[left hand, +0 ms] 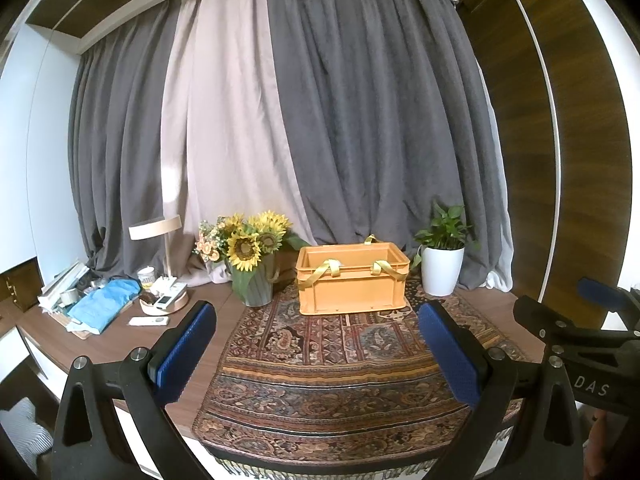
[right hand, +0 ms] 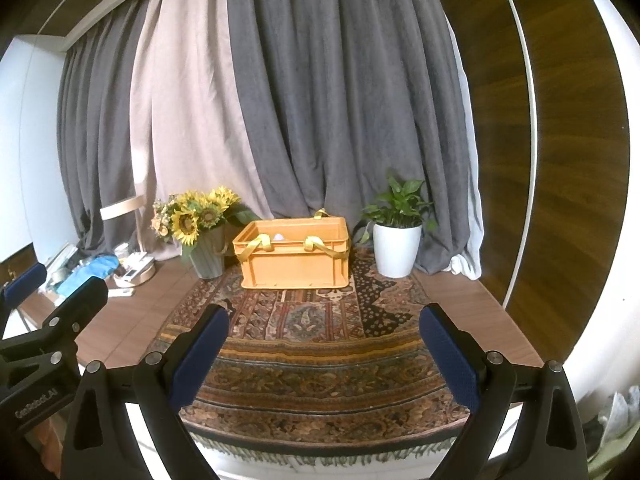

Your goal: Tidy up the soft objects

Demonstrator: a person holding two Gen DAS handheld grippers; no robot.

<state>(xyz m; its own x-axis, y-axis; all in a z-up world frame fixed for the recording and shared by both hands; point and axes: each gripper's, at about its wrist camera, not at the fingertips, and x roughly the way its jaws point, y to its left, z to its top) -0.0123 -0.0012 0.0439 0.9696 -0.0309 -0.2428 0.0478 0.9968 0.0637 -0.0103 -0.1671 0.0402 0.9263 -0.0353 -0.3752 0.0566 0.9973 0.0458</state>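
Orange crate (left hand: 352,278) sits on the rug (left hand: 320,360), toward its far end, yellow straps (left hand: 332,268) draped over the near rim. Landmark = crate.

Room: near side of crate is bare rug right up to the table's front edge, where the rug fringe hangs over. Sunflower vase (left hand: 254,276) stands just left of crate, white plant pot (left hand: 442,270) just right of it, both close but apart from the walls. Curtain (left hand: 320,120) close behind crate. Far left of crate: lamp (left hand: 158,232), blue cloth (left hand: 106,300), small clutter on bare wood. Right of the pot: open tabletop (right hand: 480,304) to the edge.

Left gripper (left hand: 316,352) hovers over the near rug edge, fingers spread wide, nothing between the pads (left hand: 188,352). Right gripper (right hand: 320,356) same: spread wide, holding nothing, above the rug in front of crate.

View differences: right wrist looks down into crate more and catches a small pale thing (right hand: 279,237) inside near the back wall; too small to identify. Left wrist sees only the inner walls. Left wrist shows the right gripper's body at its right margin; right wrist shows the left gripper's body at its left margin.

Soft objects: apart from that pale thing, none are visible on the rug.
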